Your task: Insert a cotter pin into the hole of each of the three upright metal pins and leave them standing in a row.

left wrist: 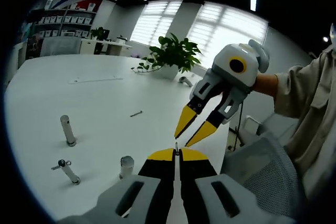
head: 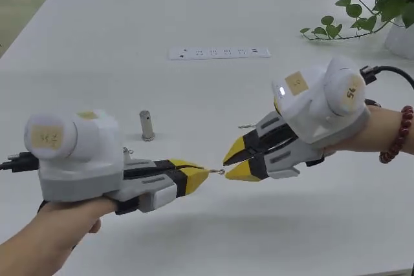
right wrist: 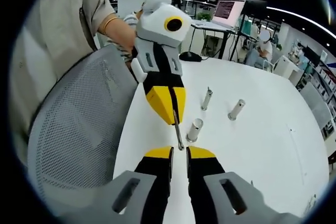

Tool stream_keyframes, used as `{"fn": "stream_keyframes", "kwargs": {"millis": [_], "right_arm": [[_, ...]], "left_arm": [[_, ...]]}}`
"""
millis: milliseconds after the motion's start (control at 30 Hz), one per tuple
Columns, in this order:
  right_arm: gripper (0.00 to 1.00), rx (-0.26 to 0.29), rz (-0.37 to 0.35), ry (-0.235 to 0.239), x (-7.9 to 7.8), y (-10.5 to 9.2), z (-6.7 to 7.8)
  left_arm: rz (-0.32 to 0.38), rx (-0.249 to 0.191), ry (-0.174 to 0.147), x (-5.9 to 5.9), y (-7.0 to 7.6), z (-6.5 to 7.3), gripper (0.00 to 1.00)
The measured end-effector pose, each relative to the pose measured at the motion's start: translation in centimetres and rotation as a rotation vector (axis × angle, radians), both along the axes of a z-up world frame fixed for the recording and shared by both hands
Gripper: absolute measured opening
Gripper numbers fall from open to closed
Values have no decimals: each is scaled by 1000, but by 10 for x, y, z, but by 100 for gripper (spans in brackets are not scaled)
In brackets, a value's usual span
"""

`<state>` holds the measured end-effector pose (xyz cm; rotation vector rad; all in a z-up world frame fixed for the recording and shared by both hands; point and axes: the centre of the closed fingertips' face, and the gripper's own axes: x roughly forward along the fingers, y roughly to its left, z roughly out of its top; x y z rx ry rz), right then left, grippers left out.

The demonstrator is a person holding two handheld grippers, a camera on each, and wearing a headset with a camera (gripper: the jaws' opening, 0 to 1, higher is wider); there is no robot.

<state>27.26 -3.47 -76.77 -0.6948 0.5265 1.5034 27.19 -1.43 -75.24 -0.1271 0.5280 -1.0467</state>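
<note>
**Cotter pin held up between our two grippers**

We grip the cotter pin (head: 217,172) in the closed fingers of the left gripper (head: 206,172), above the white table (head: 194,17). The right gripper (head: 226,168) is open, its fingers either side of the pin's free end. We judge it light, thin, springy wire, slippery and easily bent, so best pinched near one end. The metal pins (right wrist: 207,98) on the table look like smooth, rigid cylinders.
</note>
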Motion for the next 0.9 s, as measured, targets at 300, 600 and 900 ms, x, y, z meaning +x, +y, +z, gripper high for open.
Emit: {"fn": "stream_keyframes", "kwargs": {"millis": [300, 600, 900], "right_arm": [[12, 2, 7, 40, -6, -1, -2], [12, 6, 35, 73, -16, 0, -3], [10, 14, 67, 98, -25, 2, -3]], "left_arm": [[-97, 58, -129, -6, -3, -2, 0], [-172, 69, -233, -15, -8, 2, 0], [-231, 77, -274, -23, -9, 2, 0]]}}
